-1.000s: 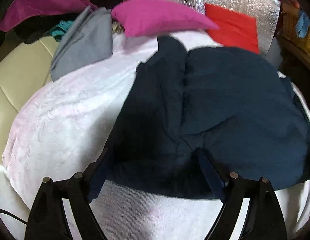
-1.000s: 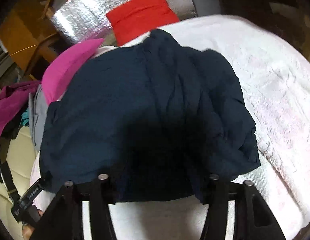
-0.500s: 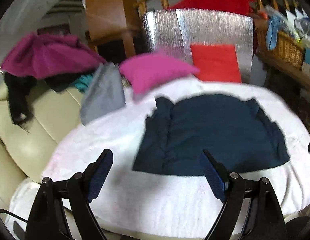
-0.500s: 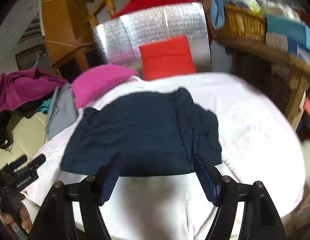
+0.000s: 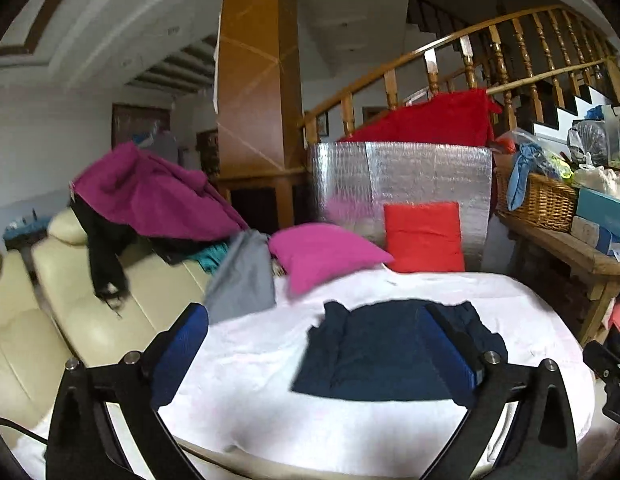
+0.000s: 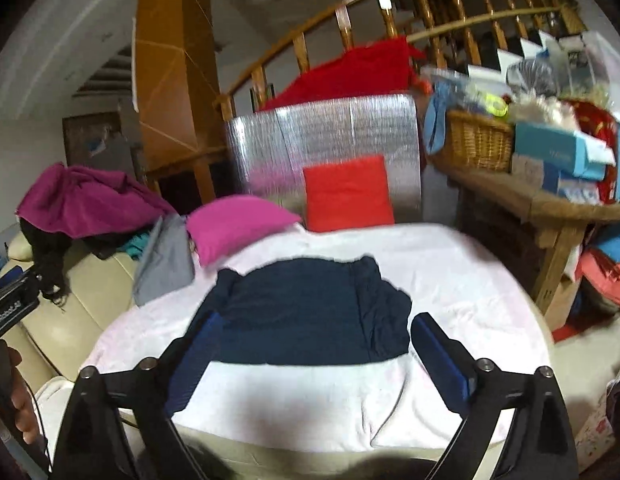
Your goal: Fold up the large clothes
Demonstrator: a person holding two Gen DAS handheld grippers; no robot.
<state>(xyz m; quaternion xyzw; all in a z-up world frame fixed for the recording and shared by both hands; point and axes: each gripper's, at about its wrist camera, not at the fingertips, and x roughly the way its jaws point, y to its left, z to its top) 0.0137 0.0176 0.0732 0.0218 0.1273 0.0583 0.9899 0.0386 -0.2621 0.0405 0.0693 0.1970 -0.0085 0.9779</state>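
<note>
- The folded navy garment lies flat mid-way across the white-covered bed, nearer its front edge, apart from both claws.
- Left gripper is opening wide, nothing between its jaws.
- Right gripper is likewise opening, empty.
- A wicker basket on the side bench holds blue cloth.

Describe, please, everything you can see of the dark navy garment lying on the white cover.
The navy garment is a soft, matte piece of cloth, folded into a rough rectangle with a straight near edge. Its right side is bunched into creases, and a narrow flap lies along its left side. It rests flat on the white cover, in front of the pink cushion. Neither gripper touches it.
</note>
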